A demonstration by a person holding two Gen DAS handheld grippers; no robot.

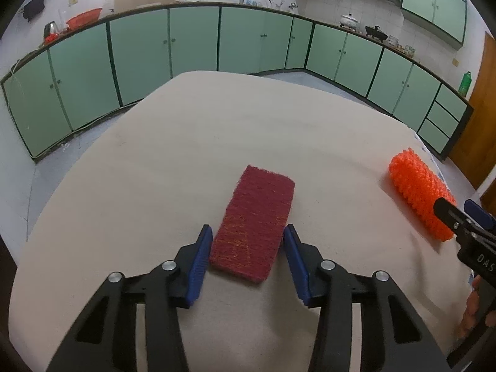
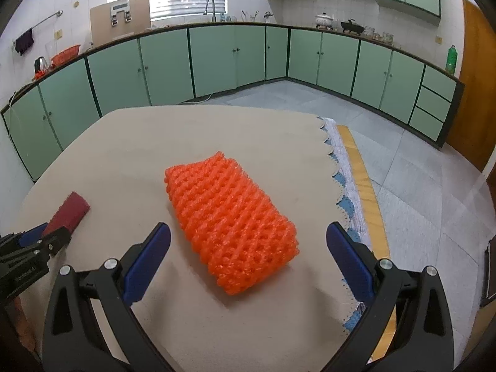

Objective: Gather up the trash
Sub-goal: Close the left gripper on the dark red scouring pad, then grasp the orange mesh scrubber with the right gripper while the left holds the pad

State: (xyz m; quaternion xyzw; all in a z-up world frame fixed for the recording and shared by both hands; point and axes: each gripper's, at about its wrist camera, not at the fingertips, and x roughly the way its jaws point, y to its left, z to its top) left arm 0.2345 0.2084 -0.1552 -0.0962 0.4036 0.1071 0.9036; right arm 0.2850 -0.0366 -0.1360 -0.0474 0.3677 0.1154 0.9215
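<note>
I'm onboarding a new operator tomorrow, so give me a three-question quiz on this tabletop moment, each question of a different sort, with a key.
1. True or false: the left gripper is already clamped shut on the dark red scouring pad.
2. Multiple choice: the orange foam net lies
A. between the open fingers of the right gripper
B. on the floor
C. on top of the scouring pad
3. Fill in: both items rest on a table covered with a ____ cloth.

Key: 1 false, the fingers flank the pad's near end but stand open. 2 A. 3 beige.
</note>
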